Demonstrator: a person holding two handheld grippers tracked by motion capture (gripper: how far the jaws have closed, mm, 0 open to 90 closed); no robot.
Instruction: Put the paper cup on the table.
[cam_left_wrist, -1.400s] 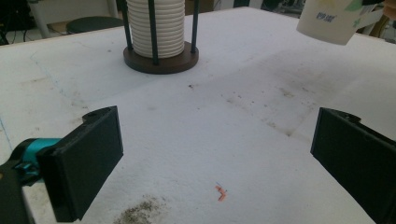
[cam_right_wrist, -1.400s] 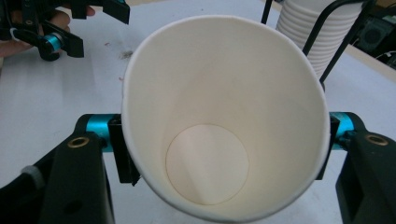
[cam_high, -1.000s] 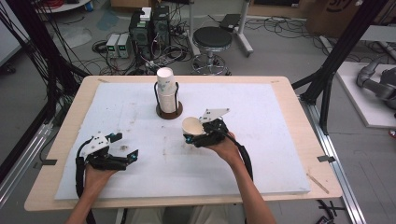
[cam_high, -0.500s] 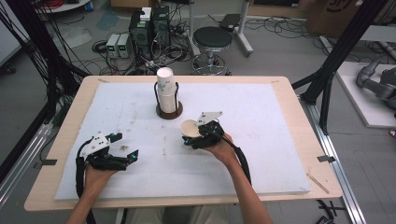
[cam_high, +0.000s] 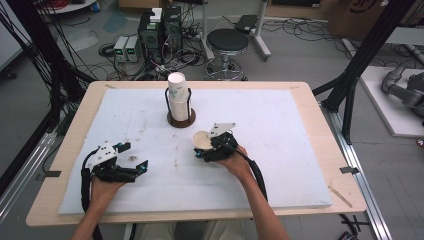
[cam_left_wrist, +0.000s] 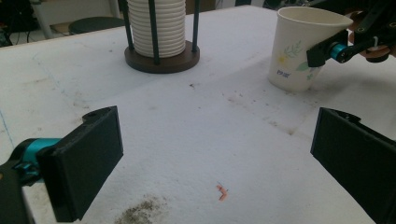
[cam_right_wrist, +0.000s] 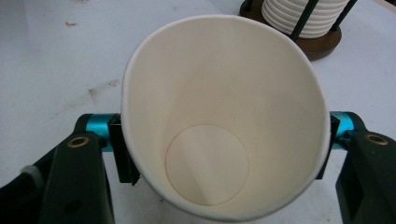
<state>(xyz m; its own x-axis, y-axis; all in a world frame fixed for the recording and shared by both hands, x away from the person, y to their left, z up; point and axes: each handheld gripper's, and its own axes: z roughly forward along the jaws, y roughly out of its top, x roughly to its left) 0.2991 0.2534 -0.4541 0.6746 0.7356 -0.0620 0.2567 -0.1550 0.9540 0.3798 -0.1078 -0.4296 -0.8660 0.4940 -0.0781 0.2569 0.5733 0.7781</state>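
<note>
One paper cup (cam_high: 202, 139) is already out of the cup stack (cam_high: 178, 98) in its dispenser stand (cam_high: 181, 119) near the table's (cam_high: 310, 130) far edge. It sits near the table's middle, clamped at its sides by the right hand-held gripper (cam_high: 204, 149). Its base appears to touch the white mat (cam_high: 280, 150), so setting it down and letting go seem left. The cup's mouth points up, its long axis tilted slightly from upright. The left hand-held gripper (cam_high: 135, 156) rests near the front-left corner, jaws spread, holding nothing.
</note>
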